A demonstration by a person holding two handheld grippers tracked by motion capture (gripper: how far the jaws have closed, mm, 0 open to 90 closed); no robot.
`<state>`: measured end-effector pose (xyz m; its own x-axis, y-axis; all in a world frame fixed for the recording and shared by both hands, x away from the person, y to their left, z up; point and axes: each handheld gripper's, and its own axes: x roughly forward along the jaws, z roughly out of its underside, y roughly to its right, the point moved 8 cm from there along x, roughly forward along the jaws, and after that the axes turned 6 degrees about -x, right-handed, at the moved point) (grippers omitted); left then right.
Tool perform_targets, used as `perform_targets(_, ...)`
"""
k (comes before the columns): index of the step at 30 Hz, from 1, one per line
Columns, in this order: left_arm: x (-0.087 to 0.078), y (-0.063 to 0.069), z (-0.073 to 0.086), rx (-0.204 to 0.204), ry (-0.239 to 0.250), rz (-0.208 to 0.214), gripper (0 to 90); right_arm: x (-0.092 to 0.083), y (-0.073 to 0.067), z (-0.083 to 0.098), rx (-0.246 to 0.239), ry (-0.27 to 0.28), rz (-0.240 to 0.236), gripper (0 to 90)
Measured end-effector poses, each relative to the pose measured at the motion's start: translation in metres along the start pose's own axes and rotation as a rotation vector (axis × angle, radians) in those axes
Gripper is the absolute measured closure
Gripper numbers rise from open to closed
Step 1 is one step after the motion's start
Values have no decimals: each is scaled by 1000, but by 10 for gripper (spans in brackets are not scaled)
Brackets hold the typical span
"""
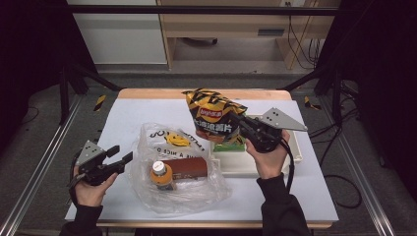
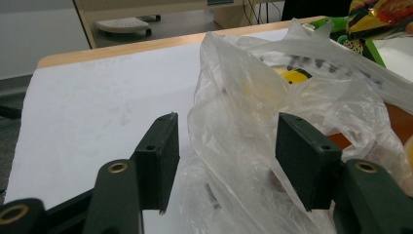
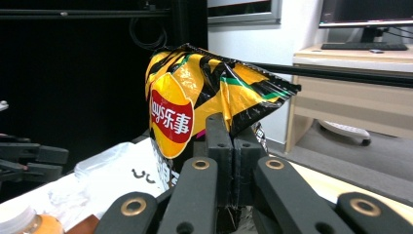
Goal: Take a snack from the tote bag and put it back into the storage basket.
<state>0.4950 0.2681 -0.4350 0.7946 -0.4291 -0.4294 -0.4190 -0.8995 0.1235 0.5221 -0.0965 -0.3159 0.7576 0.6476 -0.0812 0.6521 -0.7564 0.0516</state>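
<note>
Yellow Lay's chip bag (image 3: 195, 92), Chinese lettering, pinched in my right gripper (image 3: 233, 146); my left gripper (image 2: 224, 156) spread around the plastic bag (image 2: 272, 97).

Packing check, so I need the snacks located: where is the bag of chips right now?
In the high view the chip bag is held up off the table, pinched by the right gripper, right of centre, above the white tray and just beyond the plastic bag.
</note>
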Motion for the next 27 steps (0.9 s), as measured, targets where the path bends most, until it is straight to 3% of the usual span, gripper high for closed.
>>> perform_targets(5,1,-1,5,24,-16,1,411,-10,11,4,0,-2,27,893)
perform_targets(8,2,-3,7,34,4,3,407,-16,18,7,6,-7,42,893)
perform_targets(17,-1,-9,15,-18,-1,-5,384,-33,38,21,19,-19,87,893)
perform_targets(27,2,-13,24,-16,-15,-38,356,-55,60,38,48,-8,132,893)
